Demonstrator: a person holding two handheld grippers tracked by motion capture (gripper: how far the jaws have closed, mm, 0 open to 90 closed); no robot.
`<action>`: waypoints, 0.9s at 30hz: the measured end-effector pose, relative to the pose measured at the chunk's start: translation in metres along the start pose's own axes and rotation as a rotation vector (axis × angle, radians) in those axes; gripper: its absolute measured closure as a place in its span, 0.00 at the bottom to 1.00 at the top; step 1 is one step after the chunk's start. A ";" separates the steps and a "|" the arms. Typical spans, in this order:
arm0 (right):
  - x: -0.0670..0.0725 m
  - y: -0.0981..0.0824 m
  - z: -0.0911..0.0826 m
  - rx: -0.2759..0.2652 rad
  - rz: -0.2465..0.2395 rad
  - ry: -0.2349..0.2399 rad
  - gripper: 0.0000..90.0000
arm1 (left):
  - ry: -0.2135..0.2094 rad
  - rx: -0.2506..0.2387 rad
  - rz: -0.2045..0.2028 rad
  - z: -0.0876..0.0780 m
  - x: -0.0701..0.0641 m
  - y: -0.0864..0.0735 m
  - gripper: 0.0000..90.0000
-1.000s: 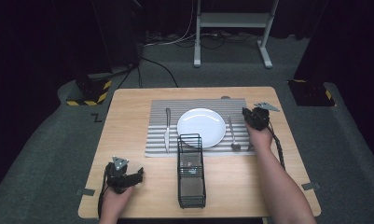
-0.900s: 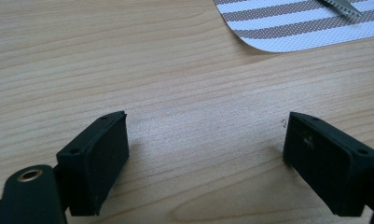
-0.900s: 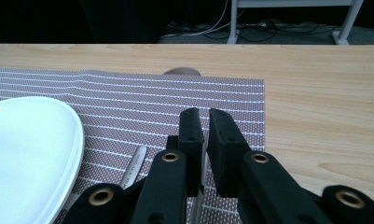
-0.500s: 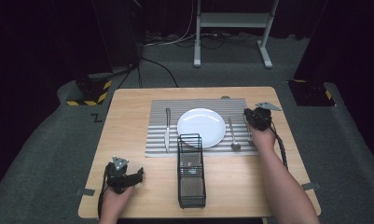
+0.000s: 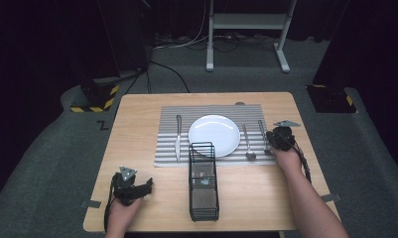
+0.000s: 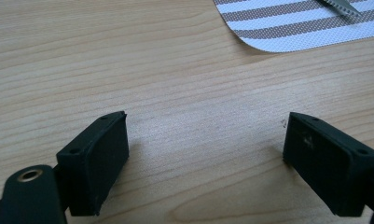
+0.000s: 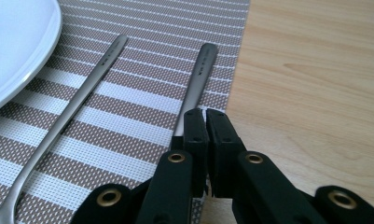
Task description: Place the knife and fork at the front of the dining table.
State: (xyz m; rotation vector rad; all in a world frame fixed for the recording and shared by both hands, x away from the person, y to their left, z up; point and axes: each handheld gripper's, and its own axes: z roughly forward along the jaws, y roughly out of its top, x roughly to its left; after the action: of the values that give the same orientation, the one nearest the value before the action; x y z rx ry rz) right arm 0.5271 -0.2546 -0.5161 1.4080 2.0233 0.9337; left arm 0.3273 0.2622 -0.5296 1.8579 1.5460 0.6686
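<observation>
You are laying a place for a meal. The plate (image 5: 214,135) sits in the middle of the striped mat (image 5: 169,151). The knife (image 5: 177,139) is at its 9 o'clock and the spoon (image 5: 246,141) at its 3 o'clock. One more piece of cutlery (image 7: 201,70) lies past the spoon at the mat's edge, so each piece has its own spot in a neat row. I cannot tell if it is a fork or a small spoon.

Your right gripper (image 7: 205,112) has its jaws together, and the tips sit right at the near end of that last piece. It looks like you are nudging it straight, not lifting it.

Your left gripper (image 6: 205,135) rests on the table (image 5: 137,114) at 7 o'clock from the plate. Its jaws are wide apart with nothing in them, out of the way. The wire basket (image 5: 203,183) stands at the plate's 6 o'clock.

A second ago your right hand was farther up the mat and covered that last piece. Now it has slid toward you and the handle shows. The left hand has stayed put.
</observation>
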 end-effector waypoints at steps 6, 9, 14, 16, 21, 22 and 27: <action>0.008 -0.002 0.003 0.013 -0.020 -0.004 0.97 | 0.000 0.000 0.000 0.000 0.000 0.000 0.16; 0.007 -0.009 -0.004 0.004 -0.026 -0.007 0.96 | 0.000 0.000 0.000 0.000 0.000 0.000 0.16; 0.009 -0.016 -0.013 0.007 -0.056 0.003 0.92 | 0.000 0.000 0.000 0.000 0.000 0.000 0.16; 0.010 -0.019 -0.015 -0.007 -0.065 0.001 0.87 | 0.000 0.000 0.000 0.000 0.000 0.000 0.16; 0.010 -0.030 -0.032 -0.016 -0.034 -0.030 0.67 | 0.003 0.000 0.003 -0.001 -0.001 -0.001 0.16; 0.009 -0.034 -0.037 -0.026 -0.028 -0.038 0.65 | 0.003 0.000 0.003 -0.001 -0.001 -0.001 0.16; 0.010 -0.055 -0.068 -0.056 -0.026 -0.090 0.53 | -0.001 0.002 0.009 -0.002 -0.001 -0.001 0.16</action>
State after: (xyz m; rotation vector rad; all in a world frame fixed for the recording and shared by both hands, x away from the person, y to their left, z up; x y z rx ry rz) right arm 0.4413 -0.2747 -0.5147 1.3661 1.9303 0.8927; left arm 0.3250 0.2611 -0.5296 1.8673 1.5394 0.6706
